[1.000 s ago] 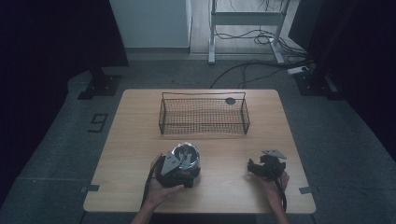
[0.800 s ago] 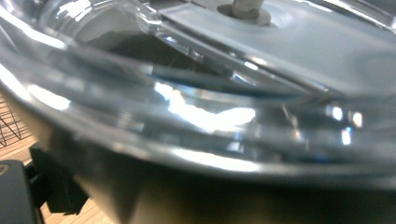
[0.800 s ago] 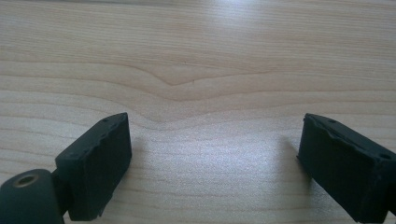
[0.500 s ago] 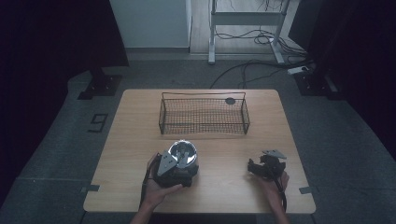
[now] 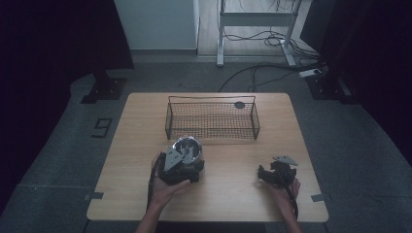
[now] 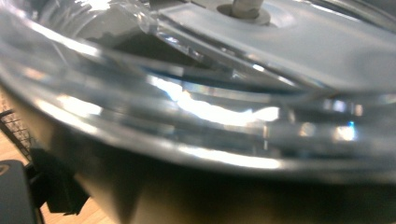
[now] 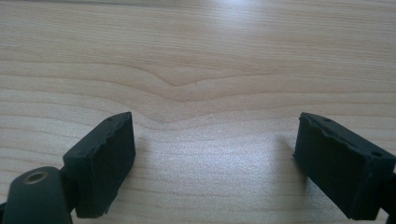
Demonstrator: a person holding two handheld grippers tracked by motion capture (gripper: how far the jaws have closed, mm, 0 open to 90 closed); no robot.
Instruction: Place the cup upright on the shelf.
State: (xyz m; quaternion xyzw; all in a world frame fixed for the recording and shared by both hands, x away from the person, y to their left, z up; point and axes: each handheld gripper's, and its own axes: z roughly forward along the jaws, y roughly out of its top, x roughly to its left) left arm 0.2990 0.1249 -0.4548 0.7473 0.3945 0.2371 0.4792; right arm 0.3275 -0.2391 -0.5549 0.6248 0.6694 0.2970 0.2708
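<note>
Left claw (image 5: 182, 162) sits right up against the shiny round thing (image 5: 186, 149), near the front of the table (image 5: 228, 199), a bit to the left. The wire basket (image 5: 211, 97) is just behind it. I cannot tell if the claw's pads are pressing on the thing or only sitting close to it, because the thing hides them.

The right claw (image 5: 266, 174) rests low over bare wood, well apart from the shiny thing. Its jaws stand apart with nothing between them, and they have just been closing a bit.

The shiny thing looks like metal with clear glass on top. I think it is hard and stiff, so it will not squash. It may be a bit heavy for its size. It looks very smooth, so it could slip out of a loose hold. The glass part could crack if it drops or bangs on the basket wire. The best place to hold it is likely the rim, with one pad inside and one outside, or the little knob on top.

From above, the high view shows the whole table, both hands, the basket, and a small dark round thing (image 5: 239, 105) in the basket's far corner. The left gripper view comes very close: it shows the bright curved glass (image 6: 210, 107), a small post (image 6: 245, 9) at the top, and a bit of basket wire at the side. The right gripper view shows the right claw (image 7: 215, 154) up close, with its two black pads over plain wood.
</note>
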